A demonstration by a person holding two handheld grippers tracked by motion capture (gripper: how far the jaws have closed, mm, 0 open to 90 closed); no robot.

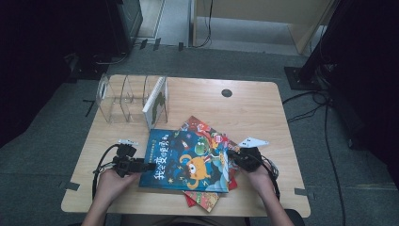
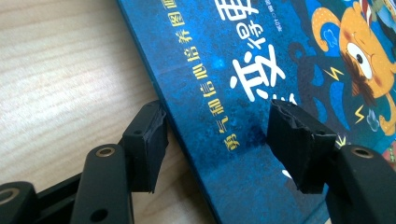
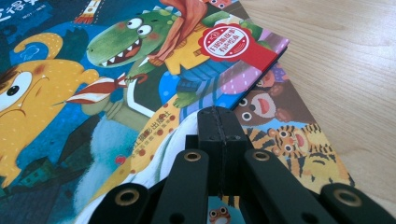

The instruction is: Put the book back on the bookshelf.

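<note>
Wooden table (image 1: 254,108), left hand-held gripper (image 2: 217,128) agape astride blue book (image 1: 188,160) edge, right hand-held gripper (image 3: 218,123) closed, empty

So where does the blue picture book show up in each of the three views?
High view: the blue picture book lies at centre front of the table, on top of the stack.
Left gripper view: its spine edge runs diagonally between the open jaws.
Right gripper view: its cover fills the left side.
Shared landmark: the orange one-eyed monster.
</note>
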